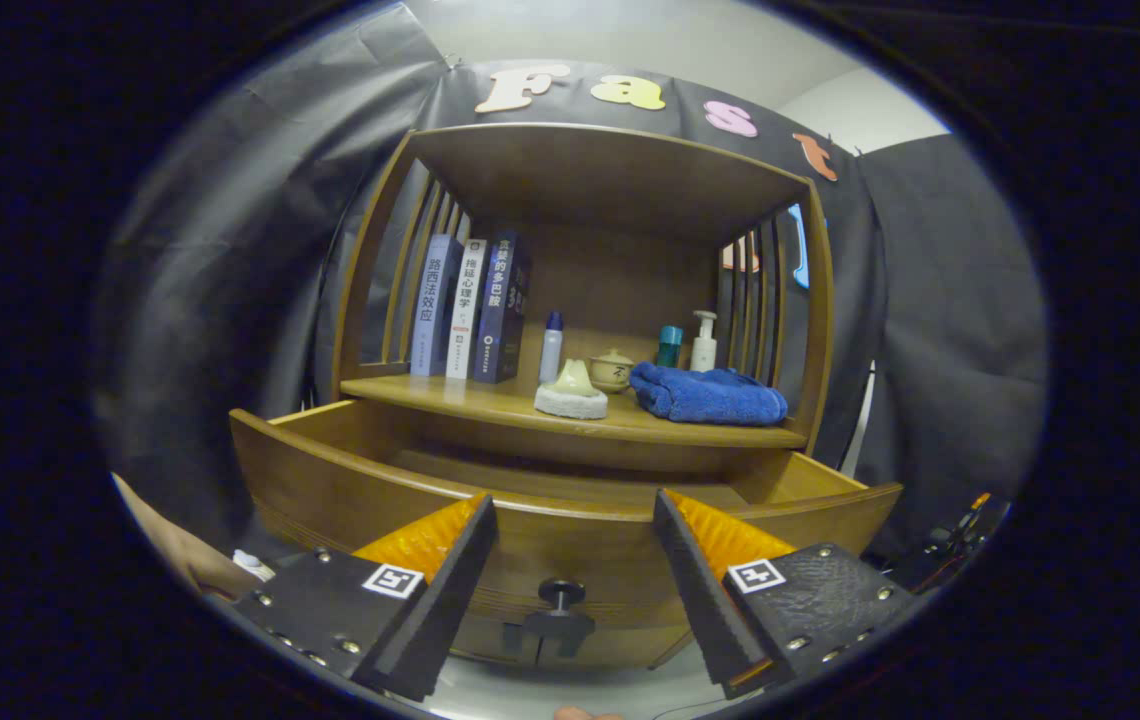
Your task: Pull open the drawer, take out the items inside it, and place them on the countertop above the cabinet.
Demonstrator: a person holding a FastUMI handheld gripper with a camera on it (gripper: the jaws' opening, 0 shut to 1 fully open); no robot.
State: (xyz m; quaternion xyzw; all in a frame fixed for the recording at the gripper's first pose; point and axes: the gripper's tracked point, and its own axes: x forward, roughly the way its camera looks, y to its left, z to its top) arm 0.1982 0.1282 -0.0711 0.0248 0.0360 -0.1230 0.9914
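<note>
Drawer point(380, 490) stood pulled out, and the claw point(575, 545) hung released above its knob point(560, 595), so reaching in wanted a higher, tilted approach over the front panel.

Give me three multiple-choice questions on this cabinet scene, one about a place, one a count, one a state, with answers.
1. Where is the blue towel?
A. in the drawer
B. on the countertop
C. on the floor

2. How many books stand on the countertop?
A. one
B. three
C. five

3. The drawer is:
A. pulled open
B. shut
C. taken out

Answers:
1 B, it lies beside the pump bottle.
2 B, three spines show.
3 A, its front juts out, knob between the open hand-held gripper fingers.
</note>
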